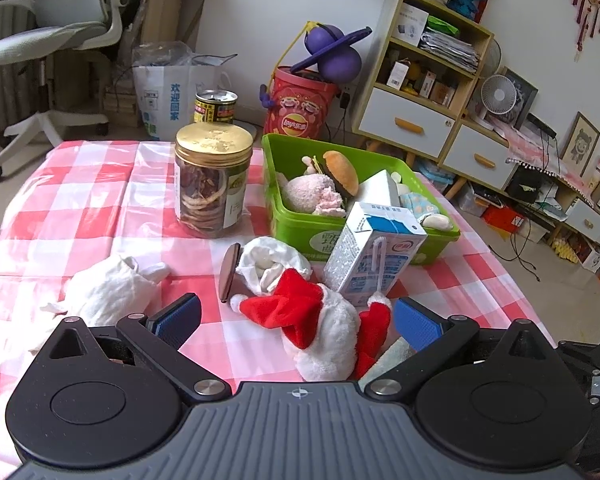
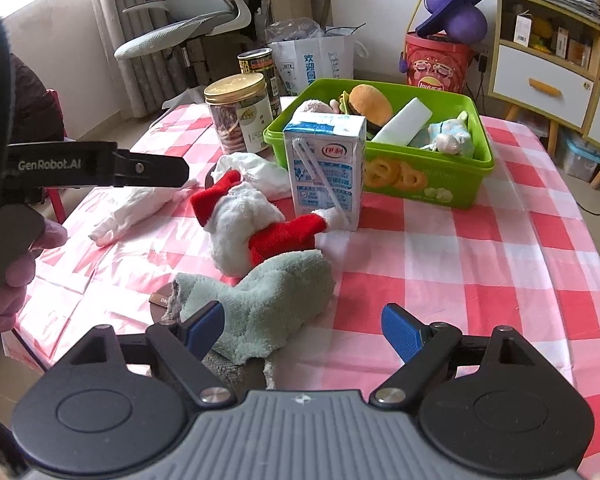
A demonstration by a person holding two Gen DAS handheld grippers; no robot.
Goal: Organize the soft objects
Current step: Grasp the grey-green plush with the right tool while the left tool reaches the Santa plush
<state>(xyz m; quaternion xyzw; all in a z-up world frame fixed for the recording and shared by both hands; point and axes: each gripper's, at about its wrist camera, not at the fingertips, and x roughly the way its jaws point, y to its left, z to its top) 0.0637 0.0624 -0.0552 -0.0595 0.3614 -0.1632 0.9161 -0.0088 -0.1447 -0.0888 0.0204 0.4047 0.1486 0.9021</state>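
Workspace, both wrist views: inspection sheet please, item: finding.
Surface: table under a pink-checked plastic cover, wrinkled at the near left.
Job's things: Santa plush lying against the milk carton; green towel crumpled in front of it; white cloths left; green bin already holds a burger plush and other soft toys.
Clutter: jar with gold lid, can behind it.
Grippers: left gripper open, jaws either side of the Santa plush, not pressing; right gripper open over the towel.
Cables: black cords on the floor, right.
Surroundings: office chair, shelf unit, red snack bucket.
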